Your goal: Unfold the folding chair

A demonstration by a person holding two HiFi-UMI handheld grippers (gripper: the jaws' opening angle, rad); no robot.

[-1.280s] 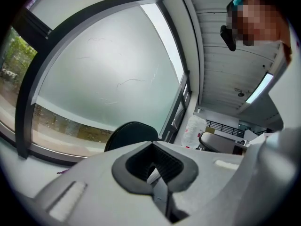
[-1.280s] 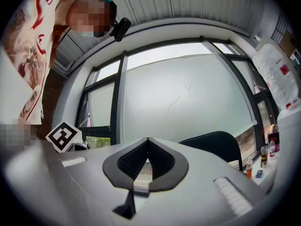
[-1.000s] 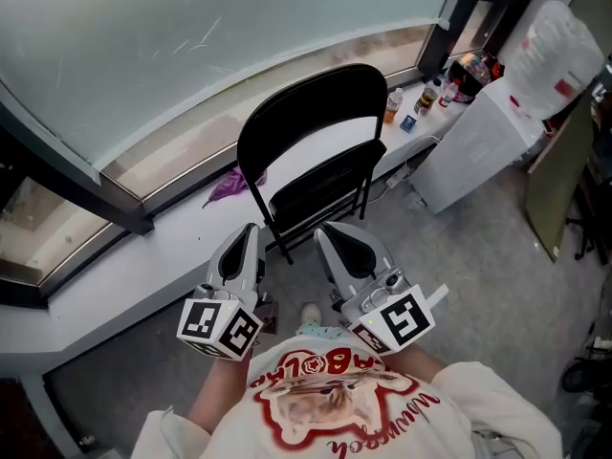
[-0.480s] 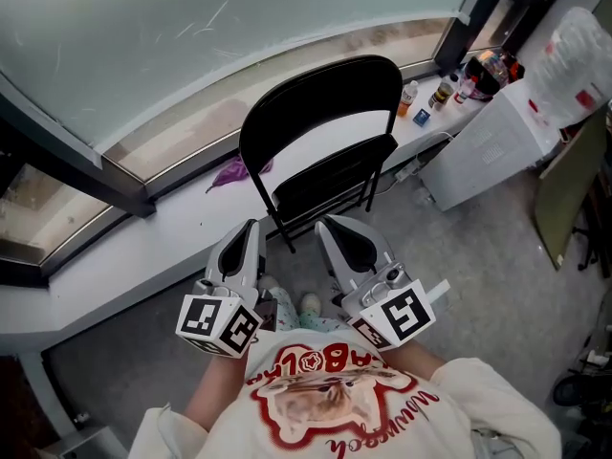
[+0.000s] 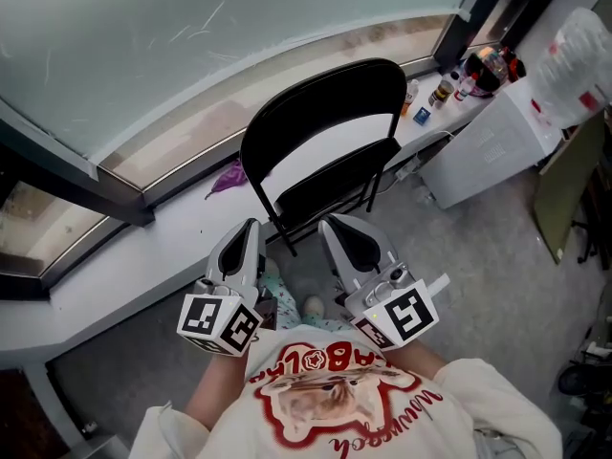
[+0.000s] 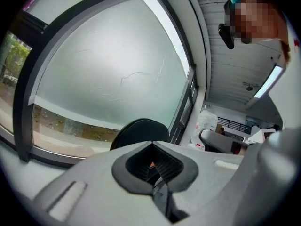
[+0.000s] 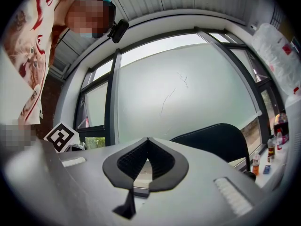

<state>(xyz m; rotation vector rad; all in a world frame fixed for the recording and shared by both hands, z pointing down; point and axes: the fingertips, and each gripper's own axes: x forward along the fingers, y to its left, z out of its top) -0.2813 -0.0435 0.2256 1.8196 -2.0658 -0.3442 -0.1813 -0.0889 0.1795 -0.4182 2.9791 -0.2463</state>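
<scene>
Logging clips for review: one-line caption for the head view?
Left gripper and right gripper, both shut and empty, held short of the black folding chair at the window ledge.

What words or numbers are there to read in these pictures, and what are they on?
No text reads clearly.
Shirt: red letters, upside down and curved, too warped to read.
Bottles on the sill: labels too small to read.
White bag: red patch, too blurred to read.
Marker cubes: black-and-white square patterns, no words.
</scene>
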